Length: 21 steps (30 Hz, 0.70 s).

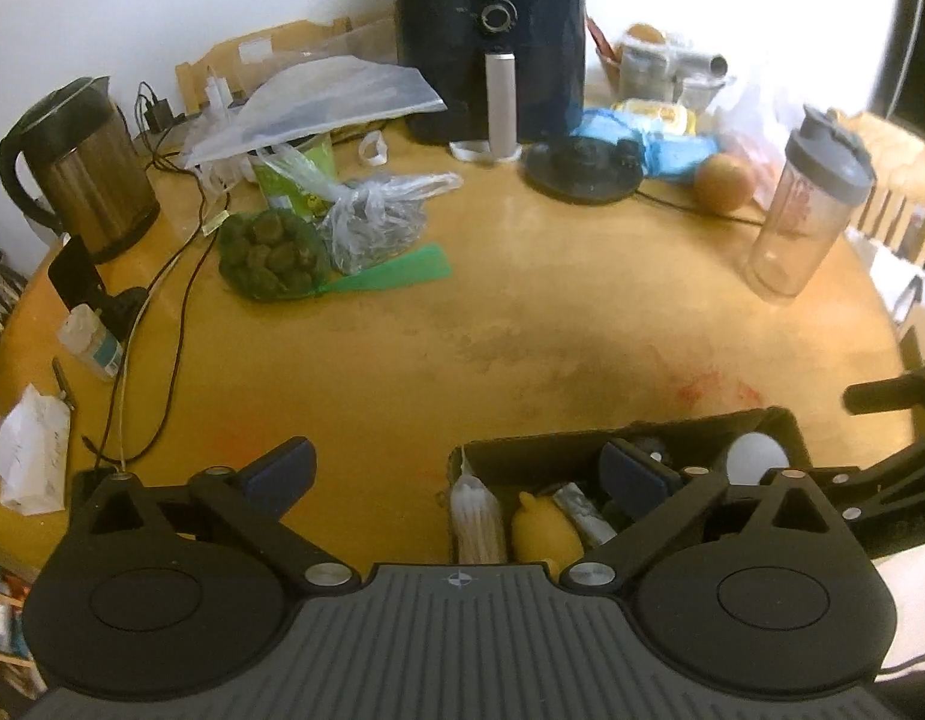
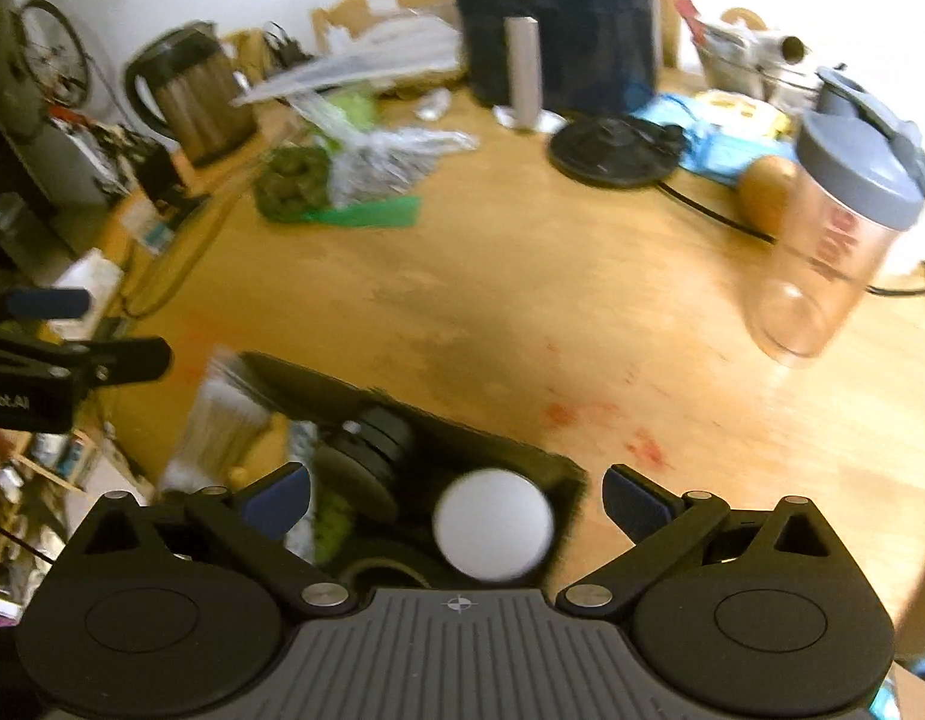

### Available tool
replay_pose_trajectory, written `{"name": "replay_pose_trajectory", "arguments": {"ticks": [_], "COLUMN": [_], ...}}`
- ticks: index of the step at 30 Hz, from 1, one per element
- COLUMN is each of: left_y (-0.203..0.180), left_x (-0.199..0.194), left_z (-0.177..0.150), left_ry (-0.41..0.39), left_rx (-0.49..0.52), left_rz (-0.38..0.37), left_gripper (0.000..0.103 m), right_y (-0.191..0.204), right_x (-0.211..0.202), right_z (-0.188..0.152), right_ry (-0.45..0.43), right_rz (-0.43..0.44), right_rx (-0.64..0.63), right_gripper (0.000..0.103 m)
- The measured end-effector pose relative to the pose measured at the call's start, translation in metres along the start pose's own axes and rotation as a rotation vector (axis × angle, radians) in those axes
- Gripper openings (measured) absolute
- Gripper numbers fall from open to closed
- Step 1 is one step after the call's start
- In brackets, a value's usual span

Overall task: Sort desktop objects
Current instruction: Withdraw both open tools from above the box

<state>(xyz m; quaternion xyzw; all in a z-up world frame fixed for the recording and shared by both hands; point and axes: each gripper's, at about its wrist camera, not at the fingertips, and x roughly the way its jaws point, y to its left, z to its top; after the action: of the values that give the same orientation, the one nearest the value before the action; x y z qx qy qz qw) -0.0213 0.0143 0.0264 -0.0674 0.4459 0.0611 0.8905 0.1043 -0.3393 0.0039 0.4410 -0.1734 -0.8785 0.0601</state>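
Observation:
A black box (image 1: 522,461) sits on the wooden table near its front edge. It holds a white ball (image 1: 756,457), a yellow lemon-shaped thing (image 1: 543,531), a bundle of cotton swabs (image 1: 475,519) and small dark items. My left gripper (image 1: 459,474) is open and empty, its right finger over the box. In the right wrist view my right gripper (image 2: 456,501) is open and empty above the box (image 2: 558,468). The white ball (image 2: 492,523) lies between its fingers, below them, and a black round part (image 2: 366,450) lies beside it.
Farther back stand a black air fryer (image 1: 492,36), a kettle (image 1: 81,174), a clear shaker bottle (image 1: 804,204), an orange (image 1: 723,183), bags of food (image 1: 318,228), a green flat tool (image 1: 396,273), cables (image 1: 168,300) and a small bottle (image 1: 90,342).

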Motion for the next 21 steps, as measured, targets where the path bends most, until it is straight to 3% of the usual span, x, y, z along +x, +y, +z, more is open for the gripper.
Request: {"name": "replay_pose_trajectory", "arguments": {"ticks": [4, 9, 13, 21], "left_y": [-0.007, -0.010, -0.008, -0.009], "left_x": [0.008, 0.017, 0.027, 0.034], "left_z": [0.003, 0.001, 0.000, -0.008], "left_ry": [0.067, 0.153, 0.253, 0.372], "left_rx": [0.047, 0.041, 0.020, 0.012], "left_rz": [0.006, -0.017, -0.024, -0.043], "left_gripper": [0.103, 0.103, 0.103, 0.103], "right_y": [-0.003, -0.007, -0.012, -0.011], "right_x": [0.005, 0.005, 0.005, 0.005], "right_z": [-0.002, -0.009, -0.013, -0.022], "right_ry": [0.078, 0.141, 0.193, 0.264], "right_rz": [-0.093, -0.146, -0.162, -0.159], "right_rx": [-0.016, -0.053, -0.058, -0.090], "right_gripper": [0.103, 0.103, 0.103, 0.103]}}
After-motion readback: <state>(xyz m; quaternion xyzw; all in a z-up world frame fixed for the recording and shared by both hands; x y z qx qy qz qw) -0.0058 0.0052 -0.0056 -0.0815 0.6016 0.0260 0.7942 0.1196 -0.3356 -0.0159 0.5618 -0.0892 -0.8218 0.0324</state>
